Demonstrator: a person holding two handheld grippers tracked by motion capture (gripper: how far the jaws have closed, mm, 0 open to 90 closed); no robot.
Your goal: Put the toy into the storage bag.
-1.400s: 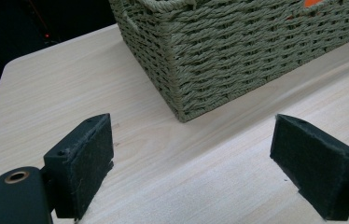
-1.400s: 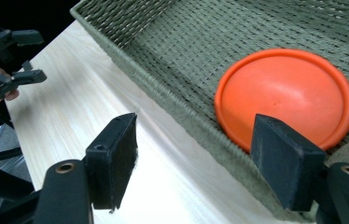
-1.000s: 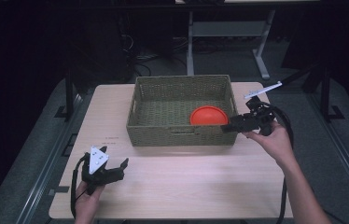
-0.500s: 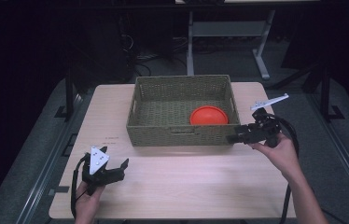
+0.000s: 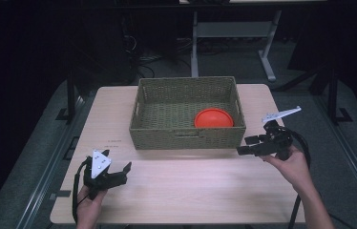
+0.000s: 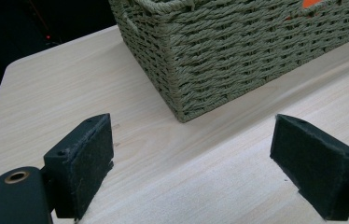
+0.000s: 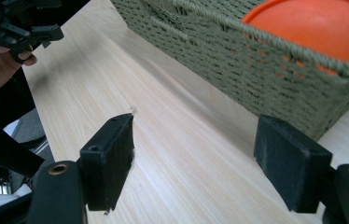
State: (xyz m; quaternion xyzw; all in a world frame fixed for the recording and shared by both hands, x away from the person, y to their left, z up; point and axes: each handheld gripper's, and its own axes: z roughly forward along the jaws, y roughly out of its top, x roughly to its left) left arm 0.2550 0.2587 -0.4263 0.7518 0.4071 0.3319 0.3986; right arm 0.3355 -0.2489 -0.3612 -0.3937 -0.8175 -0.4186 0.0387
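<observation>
Dark room, cables and a grey frame on the floor beyond a pale wood desk (image 5: 191,191).

One woven basket (image 5: 186,136), olive green, rectangular, open top, stands toward the far half of the desk. Slot handle cut in its near wall. Weave coarse, rope-like rim.

Contents: one orange bowl (image 5: 214,118), upside down, domed side up, smooth and matte. Sits in the basket's near right corner, against the near wall. Seen through the weave in the right gripper view (image 7: 322,23). Rest of basket floor bare.

Two hand-held grippers, one per hand.
- Left hand-held gripper (image 5: 121,174): near the desk's front edge, well in front of the basket's left corner and apart from it. Jaws spread wide, nothing between them; its own view looks at the basket's corner (image 6: 177,60). Grey three-cornered plate on top.
- Right hand-held gripper (image 5: 246,145): just beside the basket's near right corner, outside it, jaws pointing left along the front wall. Jaws spread wide, holding nothing, bare desk between them. Cannot tell whether a jaw tip touches the basket.
</observation>
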